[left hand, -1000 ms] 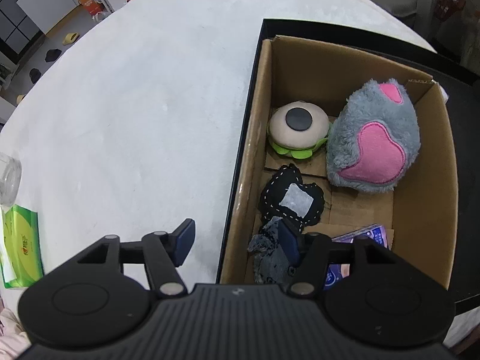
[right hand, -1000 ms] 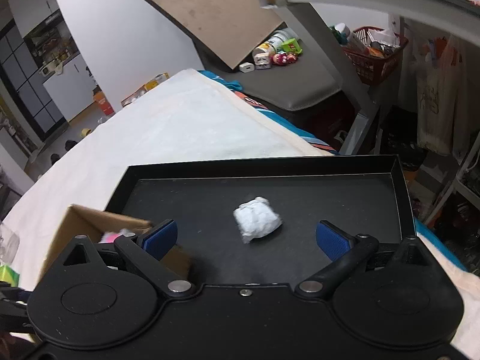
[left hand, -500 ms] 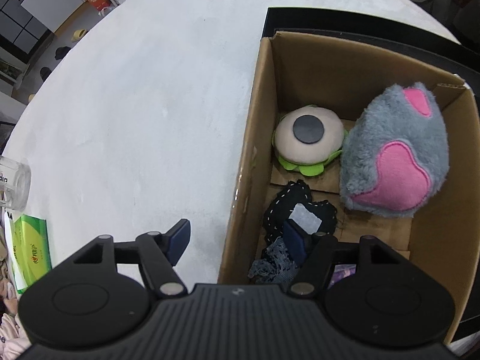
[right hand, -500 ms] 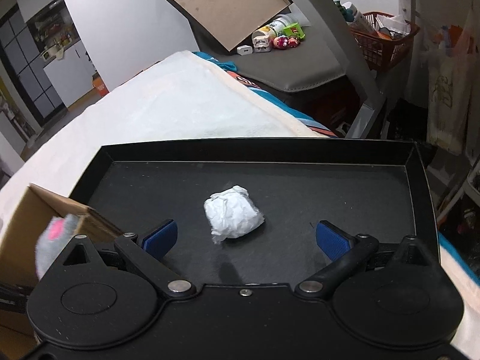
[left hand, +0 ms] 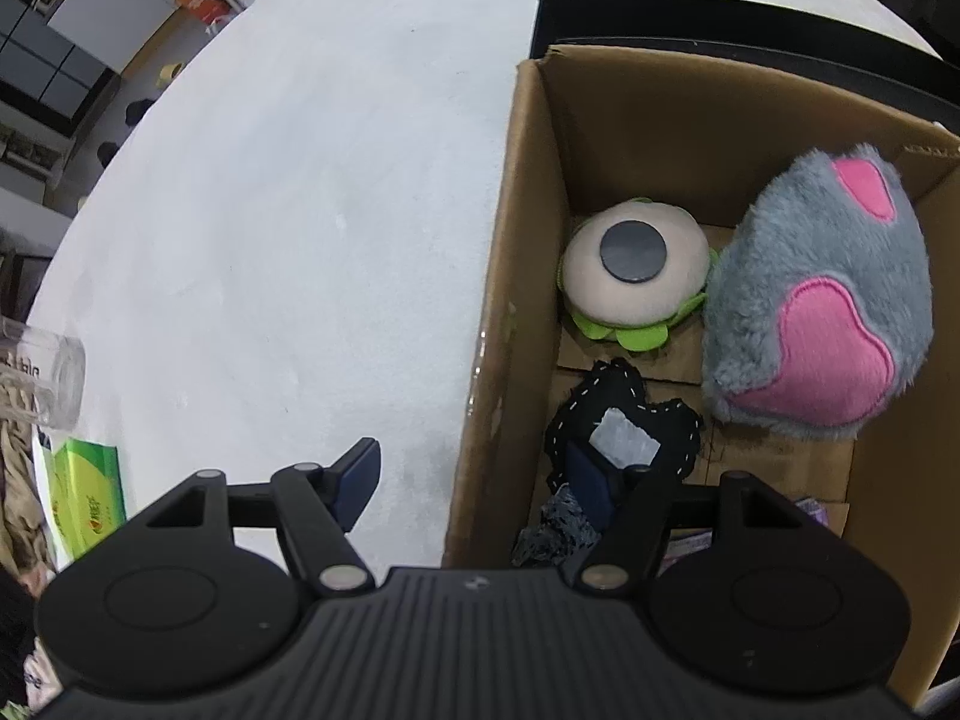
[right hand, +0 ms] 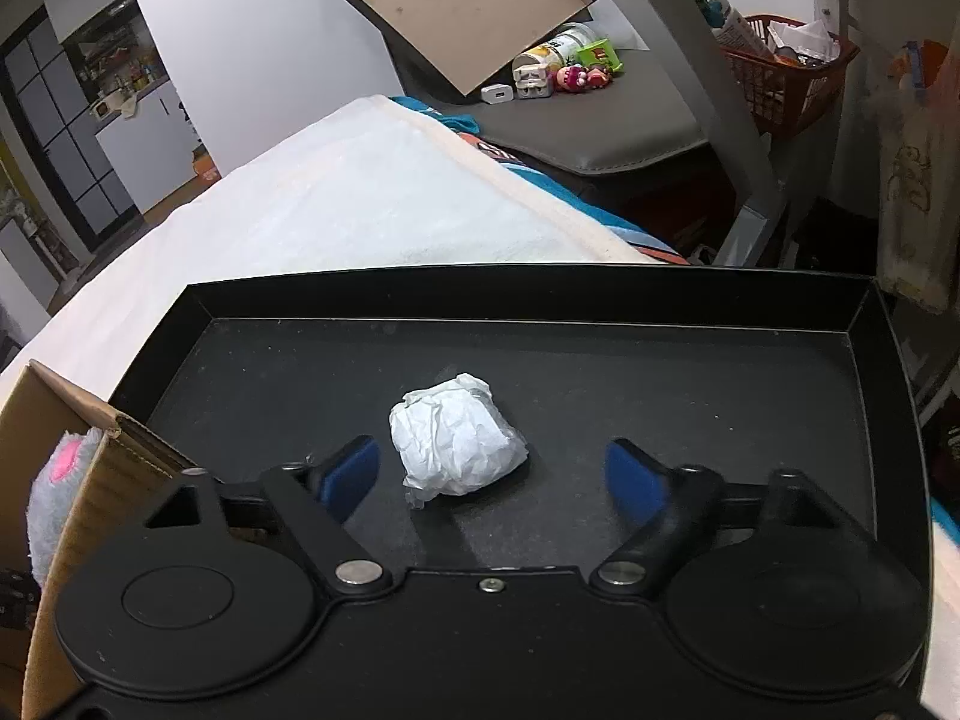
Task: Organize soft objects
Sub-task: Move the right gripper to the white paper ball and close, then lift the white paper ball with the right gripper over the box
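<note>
Ahead of the left tongs (left hand: 474,477), spread wide and empty astride the box (left hand: 501,324) wall, three toys already lie inside: bun (left hand: 633,267), grey plush (left hand: 816,306), black patch (left hand: 624,438). Between the spread fingers of the right tongs (right hand: 492,471), also empty, the white wad (right hand: 456,441) sits on the tray (right hand: 528,294); judged the last item left.

Even indoor light, perhaps overhead; fisheye-warped edges
</note>
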Available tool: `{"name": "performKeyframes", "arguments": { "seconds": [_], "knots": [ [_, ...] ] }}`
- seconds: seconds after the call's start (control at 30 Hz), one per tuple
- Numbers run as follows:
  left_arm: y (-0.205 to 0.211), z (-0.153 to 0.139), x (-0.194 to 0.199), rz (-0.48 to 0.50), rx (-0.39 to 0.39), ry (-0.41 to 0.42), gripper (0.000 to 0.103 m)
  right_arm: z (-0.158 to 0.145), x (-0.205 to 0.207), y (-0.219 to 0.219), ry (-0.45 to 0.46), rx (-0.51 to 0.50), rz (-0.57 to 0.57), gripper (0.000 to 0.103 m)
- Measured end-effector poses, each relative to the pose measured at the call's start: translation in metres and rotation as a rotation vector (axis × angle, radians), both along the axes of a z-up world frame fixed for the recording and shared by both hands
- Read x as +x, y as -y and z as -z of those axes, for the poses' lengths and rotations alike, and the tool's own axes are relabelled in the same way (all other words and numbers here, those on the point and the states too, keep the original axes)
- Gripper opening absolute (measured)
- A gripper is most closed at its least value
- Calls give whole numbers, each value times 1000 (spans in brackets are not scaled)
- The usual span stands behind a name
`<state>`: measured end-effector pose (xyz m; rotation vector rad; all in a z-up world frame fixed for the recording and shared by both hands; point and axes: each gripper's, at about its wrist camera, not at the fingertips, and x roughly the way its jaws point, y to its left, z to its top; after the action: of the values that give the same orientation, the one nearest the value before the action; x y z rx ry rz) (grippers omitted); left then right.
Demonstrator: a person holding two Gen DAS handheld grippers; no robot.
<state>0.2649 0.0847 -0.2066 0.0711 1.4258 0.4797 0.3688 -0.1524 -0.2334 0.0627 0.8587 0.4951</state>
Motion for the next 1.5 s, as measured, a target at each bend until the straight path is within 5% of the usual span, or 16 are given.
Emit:
{"name": "performKeyframes", "arguments": {
  "seconds": [0.07, 0.67, 1.5],
  "knots": [
    [1, -1, -1, 1, -1, -2, 67, 0, -2, -3, 18, -20, -16, 43],
    [-3, -13, -24, -20, -69, 54, 67, -21, -26, 19, -41, -39, 38, 42],
    [-19, -38, -63, 9, -184, 204, 67, -87, -86, 19, 25, -35, 84, 42]
  ]
}}
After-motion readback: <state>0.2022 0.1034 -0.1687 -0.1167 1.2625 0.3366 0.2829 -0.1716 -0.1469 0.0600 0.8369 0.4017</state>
